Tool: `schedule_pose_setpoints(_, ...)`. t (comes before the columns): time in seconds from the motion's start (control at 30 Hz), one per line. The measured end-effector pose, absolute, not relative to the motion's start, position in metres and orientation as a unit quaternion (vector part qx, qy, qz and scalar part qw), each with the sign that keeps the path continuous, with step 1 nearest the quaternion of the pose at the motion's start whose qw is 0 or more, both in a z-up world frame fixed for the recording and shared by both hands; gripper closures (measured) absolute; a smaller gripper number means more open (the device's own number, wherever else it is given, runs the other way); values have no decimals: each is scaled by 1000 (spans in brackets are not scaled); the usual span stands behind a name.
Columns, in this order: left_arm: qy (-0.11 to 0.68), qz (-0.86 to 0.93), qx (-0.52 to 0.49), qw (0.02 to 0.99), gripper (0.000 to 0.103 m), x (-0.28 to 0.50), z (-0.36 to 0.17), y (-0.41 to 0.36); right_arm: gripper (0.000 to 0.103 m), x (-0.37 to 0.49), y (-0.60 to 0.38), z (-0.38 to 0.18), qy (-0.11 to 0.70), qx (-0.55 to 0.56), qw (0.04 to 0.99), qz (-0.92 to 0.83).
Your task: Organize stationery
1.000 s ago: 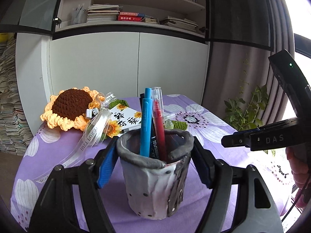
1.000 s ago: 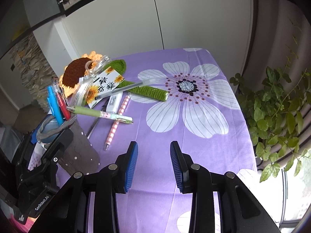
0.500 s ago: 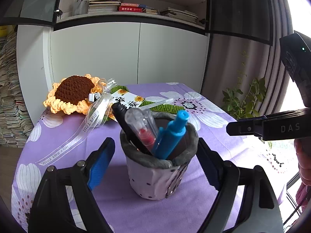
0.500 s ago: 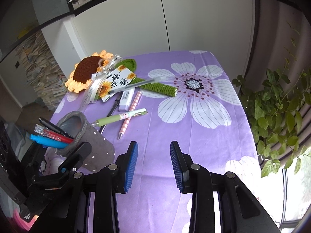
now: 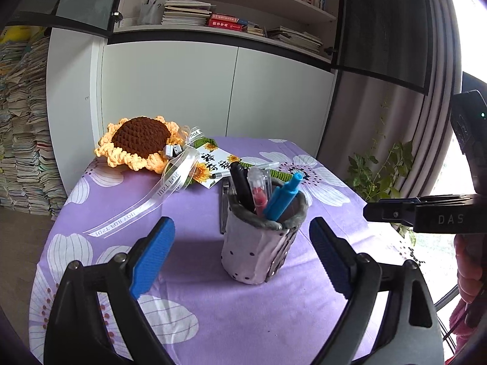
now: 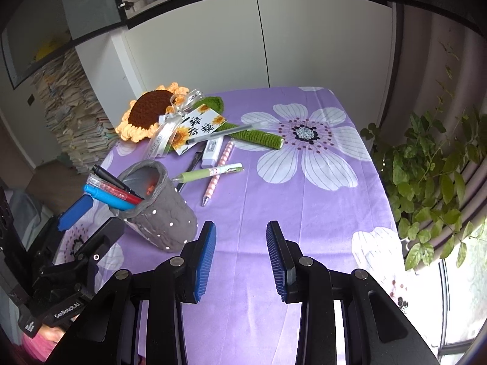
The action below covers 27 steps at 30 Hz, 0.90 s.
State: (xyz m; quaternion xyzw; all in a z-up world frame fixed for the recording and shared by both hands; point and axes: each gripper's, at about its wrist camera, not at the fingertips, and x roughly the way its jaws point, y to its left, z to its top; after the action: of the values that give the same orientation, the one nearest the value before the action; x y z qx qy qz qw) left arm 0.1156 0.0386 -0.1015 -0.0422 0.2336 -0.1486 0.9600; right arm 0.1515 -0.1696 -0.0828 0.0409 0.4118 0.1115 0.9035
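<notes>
- Left claw (image 5: 242, 254): jaws opening, flanking the pen cup (image 5: 261, 237) without contact.
- Right claw (image 6: 241, 258): partly open, empty, above the surface (image 6: 304, 213).

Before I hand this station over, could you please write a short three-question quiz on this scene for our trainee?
1. True or false: the grey dotted fabric pen holder lies on its side.
2. Multiple choice: which item lies loose on the purple flowered tablecloth? A) blue marker B) pink striped pen C) red pen
3. Fill in: the left gripper's pads stand clear of the holder; its jaws are ____.

Key
1. False; it stands upright.
2. B; the pink striped pen lies by the green pen, while the blue marker and red pen sit in the holder.
3. Opening.
</notes>
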Motion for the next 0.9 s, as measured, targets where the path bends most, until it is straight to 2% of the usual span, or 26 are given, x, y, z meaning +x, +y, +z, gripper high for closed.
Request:
schedule_pose_setpoints(0.07,228,-144,-45,962,13,107,-94,41,68,143,-167,-79,406,41,906,112)
schedule_pose_setpoints(0.23,214,-116,-32,969,2,82,-64,40,68,118,-159,-63,375,37,920,109)
schedule_pose_setpoints(0.57,208,-70,-14,976,1,42,-10,36,67,44,-144,-6,245,9,966,87)
schedule_pose_setpoints(0.6,203,-68,-12,977,1,36,-7,36,63,37,-143,-1,234,9,968,88)
schedule_pose_setpoints(0.67,191,-62,-5,980,1,28,-2,35,33,23,-141,8,208,12,974,90)
schedule_pose_setpoints(0.77,183,-56,2,982,1,17,3,32,29,0,-138,19,154,9,985,77)
schedule_pose_setpoints(0.9,187,-59,-3,981,1,8,8,35,29,-16,-132,27,128,-8,990,64)
